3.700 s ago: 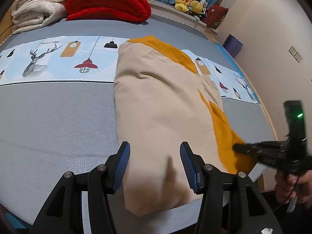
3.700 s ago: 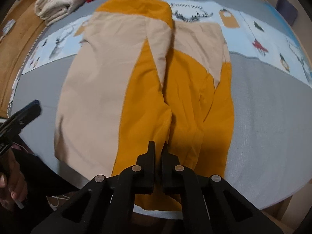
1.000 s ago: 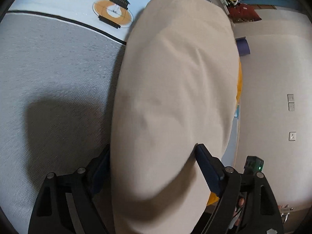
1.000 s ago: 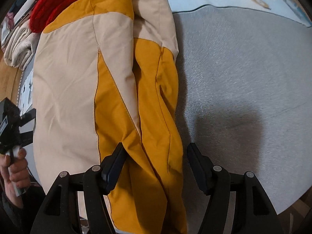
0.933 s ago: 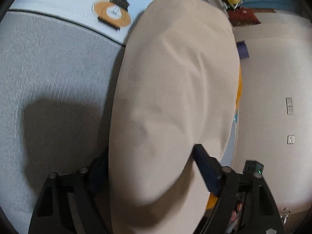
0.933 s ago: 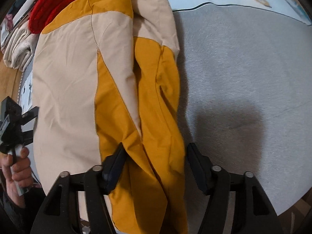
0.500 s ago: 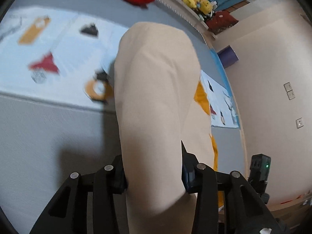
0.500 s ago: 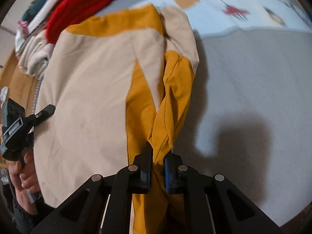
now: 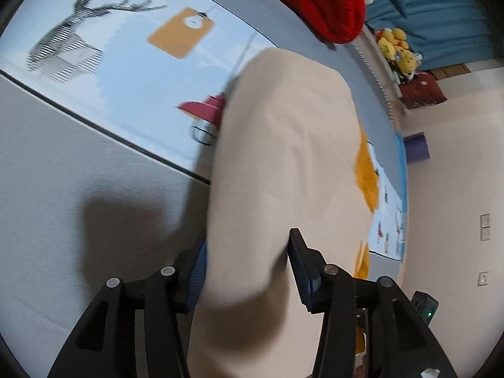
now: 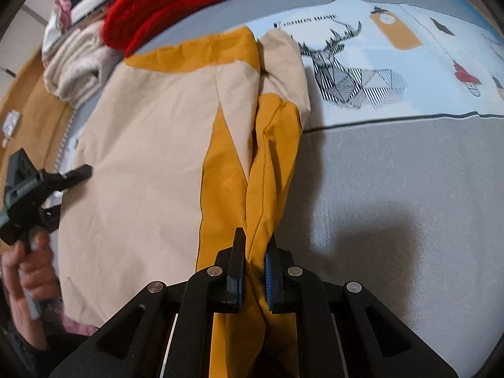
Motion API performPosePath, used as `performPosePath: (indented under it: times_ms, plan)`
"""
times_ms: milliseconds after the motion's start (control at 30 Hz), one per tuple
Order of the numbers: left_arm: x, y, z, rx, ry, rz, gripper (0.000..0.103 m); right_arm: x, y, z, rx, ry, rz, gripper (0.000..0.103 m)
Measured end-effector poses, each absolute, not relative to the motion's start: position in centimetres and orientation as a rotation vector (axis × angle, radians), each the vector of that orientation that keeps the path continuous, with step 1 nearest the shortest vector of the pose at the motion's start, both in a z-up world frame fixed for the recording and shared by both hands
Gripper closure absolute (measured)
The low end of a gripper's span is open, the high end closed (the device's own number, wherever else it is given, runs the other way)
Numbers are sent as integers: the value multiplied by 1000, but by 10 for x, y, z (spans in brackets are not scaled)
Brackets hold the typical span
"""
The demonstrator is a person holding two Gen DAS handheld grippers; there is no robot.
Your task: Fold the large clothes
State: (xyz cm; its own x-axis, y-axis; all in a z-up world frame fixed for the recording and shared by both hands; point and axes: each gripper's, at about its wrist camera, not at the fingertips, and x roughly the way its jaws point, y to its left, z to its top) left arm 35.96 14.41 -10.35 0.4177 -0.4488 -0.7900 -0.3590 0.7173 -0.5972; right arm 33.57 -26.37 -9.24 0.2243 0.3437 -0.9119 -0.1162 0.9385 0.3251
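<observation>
Large beige-and-mustard garment [image 10: 151, 163] lies spread across the bed [image 10: 393, 189], its far end reaching onto the printed deer-and-lamp band [image 10: 378, 63] of the bedcover, its near end hanging toward the bed's near edge.

Right claw [image 10: 254, 271]: pressed together on a bunched ridge of mustard cloth along the garment's right side; the fabric rises from the bed into the pinch and casts a shadow on the grey cover beside it.

Left claw [image 9: 249, 271]: fingers [image 9: 302, 267] stand either side of a thick fold of beige cloth that fills the gap and bulges up over them. The view is blurred here; the fingers look closed against the cloth, though I cannot be sure how firmly. From the right wrist view the same claw [image 10: 78, 173] shows at the garment's left edge, held in a hand [image 10: 28, 271].

Far edge of the bed: a rolled red blanket [image 10: 170, 0], with cream blankets [image 10: 75, 66] stacked beside it. Yellow plush toys [image 9: 395, 47] sit on a ledge beyond the bed.
</observation>
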Motion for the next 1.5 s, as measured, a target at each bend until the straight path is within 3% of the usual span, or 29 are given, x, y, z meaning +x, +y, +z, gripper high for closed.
performPosePath:
  times_ms: [200, 367, 433, 533, 733, 800, 867, 967, 1100, 1167, 1267, 1333, 1500]
  plan:
    - [337, 154, -66, -663, 1105, -109, 58, 332, -270, -92, 155, 1334, 267, 79]
    - [318, 117, -62, -453, 1199, -260, 57, 321, -271, -77, 122, 1326, 276, 71]
    - [310, 99, -80, -342, 1286, -288, 57, 313, -269, -79, 105, 1352, 291, 64]
    - [303, 88, -114, -210, 1390, -208, 46, 302, -266, -95, -5, 1420, 260, 63]
    - [282, 88, -83, -185, 1289, -230, 50, 285, -272, -86, -38, 1402, 226, 61]
    - [273, 85, -97, -136, 1357, -221, 49, 278, -276, -94, -95, 1438, 213, 60]
    - [266, 87, -109, -81, 1403, -171, 38, 271, -286, -107, -172, 1491, 120, 60]
    - [252, 95, -91, -41, 1318, -56, 39, 261, -309, -114, -288, 1531, -62, 60]
    - [215, 90, -48, -21, 1110, 26, 38, 244, -312, -47, -268, 1251, -41, 60]
    - [190, 79, -27, -16, 999, 42, 18, 223, -306, -12, -304, 1076, -30, 60]
    - [152, 52, -8, 30, 866, 71, 9, 186, -294, 30, -259, 881, 3, 50]
    - [135, 41, 0, 23, 816, 74, 6, 161, -288, 45, -189, 797, 25, 36]
    - [93, 17, 5, -31, 803, 70, 5, 87, -265, 51, -105, 725, 23, 26]
